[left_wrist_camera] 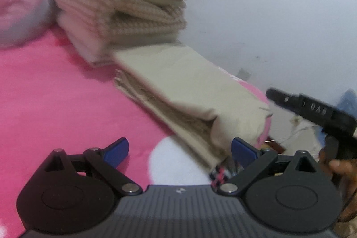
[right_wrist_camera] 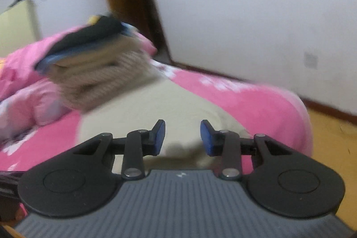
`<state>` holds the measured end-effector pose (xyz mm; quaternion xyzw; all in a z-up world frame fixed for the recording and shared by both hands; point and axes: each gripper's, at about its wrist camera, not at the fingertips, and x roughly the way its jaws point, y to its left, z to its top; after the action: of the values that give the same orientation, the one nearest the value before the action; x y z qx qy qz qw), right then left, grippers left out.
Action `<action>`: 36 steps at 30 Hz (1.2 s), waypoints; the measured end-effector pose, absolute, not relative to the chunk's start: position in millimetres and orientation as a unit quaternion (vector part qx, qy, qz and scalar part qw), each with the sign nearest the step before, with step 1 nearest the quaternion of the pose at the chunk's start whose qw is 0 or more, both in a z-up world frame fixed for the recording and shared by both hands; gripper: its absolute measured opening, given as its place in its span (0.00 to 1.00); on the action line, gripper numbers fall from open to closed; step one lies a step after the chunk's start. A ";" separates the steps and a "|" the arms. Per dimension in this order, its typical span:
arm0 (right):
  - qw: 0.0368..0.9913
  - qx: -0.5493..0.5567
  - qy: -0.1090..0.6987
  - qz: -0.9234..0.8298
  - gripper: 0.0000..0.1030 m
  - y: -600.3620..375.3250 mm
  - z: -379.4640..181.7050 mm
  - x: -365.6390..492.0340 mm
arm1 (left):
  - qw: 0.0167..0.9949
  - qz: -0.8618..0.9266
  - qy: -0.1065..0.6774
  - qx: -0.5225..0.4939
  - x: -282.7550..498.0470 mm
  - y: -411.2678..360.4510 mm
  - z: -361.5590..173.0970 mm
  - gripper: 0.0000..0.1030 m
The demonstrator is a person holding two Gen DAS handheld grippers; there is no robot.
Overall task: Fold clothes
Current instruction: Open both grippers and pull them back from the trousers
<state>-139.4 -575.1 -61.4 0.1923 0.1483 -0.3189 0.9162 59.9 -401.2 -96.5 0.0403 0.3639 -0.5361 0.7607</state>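
While both tools gape empty, long beige folded cotton garment (left_wrist_camera: 189,90) lies along pink bed (left_wrist_camera: 55,93) edge, long axis running from left tool (left_wrist_camera: 179,152) toward stacked folded clothes pile (left_wrist_camera: 120,12); right tool (right_wrist_camera: 182,137) hovers over its near end.

Pink bed (left_wrist_camera: 55,93) carries folded beige garment (left_wrist_camera: 189,86); clothes stack (left_wrist_camera: 120,12).

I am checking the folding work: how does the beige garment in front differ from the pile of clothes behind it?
The beige garment is a single piece, lying low and long on the pink bed cover; the pile of clothes holds several folded pieces and stands tall. The garment is plain beige; the pile mixes knitted beige, blue and dark layers. Both rest on the bed cover, and neither gripper holds them.
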 end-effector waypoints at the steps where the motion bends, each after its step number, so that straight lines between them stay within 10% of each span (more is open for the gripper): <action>1: 0.922 0.183 0.145 -0.309 0.34 -568.1 -57.8 -136.6 | 0.767 -0.530 0.358 0.044 57.2 -391.9 -90.9 0.96; 13: 0.930 0.144 0.179 -0.286 0.42 -499.3 -54.8 -121.0 | 0.822 -0.453 0.345 0.013 43.0 -298.0 -23.5 0.99; 20: 0.934 0.127 0.222 -0.247 0.86 -441.3 -37.9 -151.1 | 0.826 -0.441 0.352 -0.002 8.7 -263.5 12.0 1.00; 36: 0.918 0.149 0.208 -0.302 0.99 -374.4 4.1 -194.8 | 0.851 -0.400 0.333 0.069 -60.2 -238.7 41.7 1.00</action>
<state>-194.8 -374.4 4.1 0.1495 0.2079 -0.3015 0.9184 -60.2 -238.7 41.7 0.0694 0.3325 -0.3997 0.8514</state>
